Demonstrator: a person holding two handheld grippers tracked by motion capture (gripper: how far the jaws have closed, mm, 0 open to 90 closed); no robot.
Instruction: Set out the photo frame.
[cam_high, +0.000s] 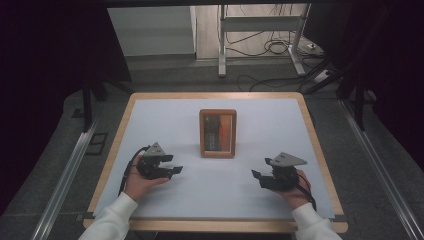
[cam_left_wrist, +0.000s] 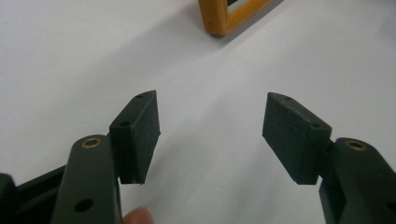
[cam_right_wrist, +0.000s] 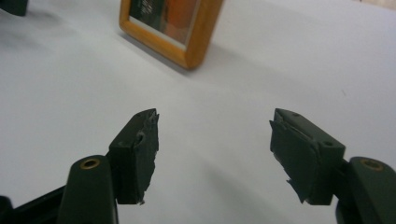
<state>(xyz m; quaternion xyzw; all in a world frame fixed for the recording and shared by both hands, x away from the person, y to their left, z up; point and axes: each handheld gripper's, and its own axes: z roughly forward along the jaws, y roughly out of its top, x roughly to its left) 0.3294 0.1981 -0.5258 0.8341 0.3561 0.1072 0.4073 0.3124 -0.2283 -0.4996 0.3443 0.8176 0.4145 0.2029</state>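
A wooden picture frame (cam_high: 218, 133) with a dark and orange picture stands in the middle of the white table top. My left gripper (cam_high: 174, 164) rests on the table to the frame's left and nearer the front, open, its jaws pointing right. In the left gripper view its jaws (cam_left_wrist: 210, 135) stand wide with bare table between them, and a corner of the frame (cam_left_wrist: 219, 18) lies ahead. My right gripper (cam_high: 261, 168) sits to the frame's right, open and pointing left. Its jaws (cam_right_wrist: 214, 149) hold nothing, with the frame (cam_right_wrist: 187, 28) ahead.
The white table top (cam_high: 165, 120) has a wooden rim (cam_high: 310, 125) all round. Beyond its far edge a metal stand (cam_high: 222, 45) and loose cables (cam_high: 272, 47) sit on the floor. Dark curtains hang on both sides.
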